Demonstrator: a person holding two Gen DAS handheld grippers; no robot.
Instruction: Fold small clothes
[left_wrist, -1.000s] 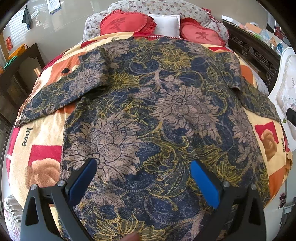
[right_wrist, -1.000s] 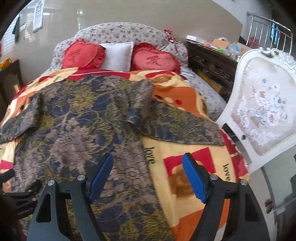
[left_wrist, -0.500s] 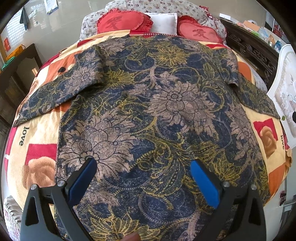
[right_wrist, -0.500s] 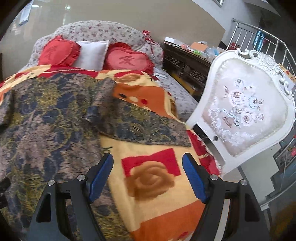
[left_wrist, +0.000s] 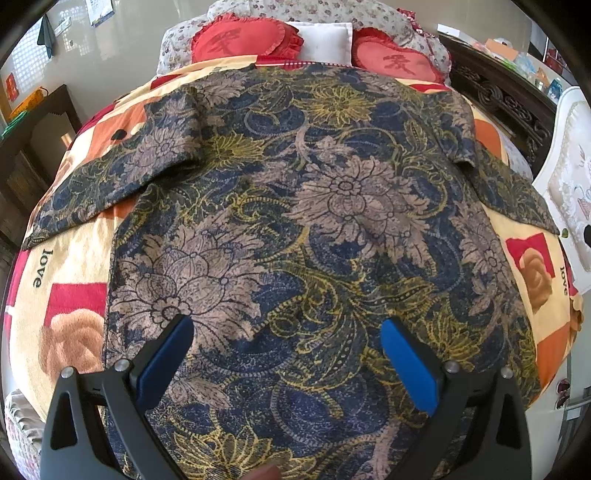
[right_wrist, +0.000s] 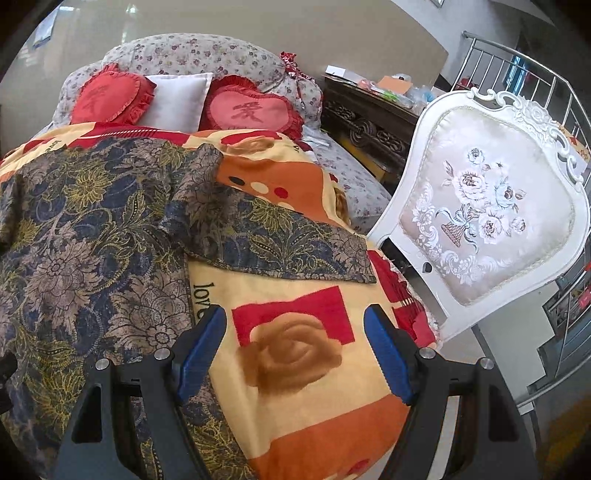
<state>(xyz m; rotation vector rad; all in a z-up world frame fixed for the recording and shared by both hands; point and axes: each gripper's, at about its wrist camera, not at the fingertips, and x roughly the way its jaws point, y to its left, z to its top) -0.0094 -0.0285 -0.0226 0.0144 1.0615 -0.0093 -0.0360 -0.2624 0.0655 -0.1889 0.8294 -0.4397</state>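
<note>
Floral shirt lies spread flat on the blanket covering the bed; left wrist view shows the whole garment, both sleeves out to the sides; right wrist view shows only its right sleeve and side, plus a white chair just beside the bed. Long axis runs from the hem nearest the cameras to the collar end by the heart cushions. Left gripper spread wide above the lower shirt, gripping nothing; right gripper spread wide over bare blanket beside the shirt edge.
</note>
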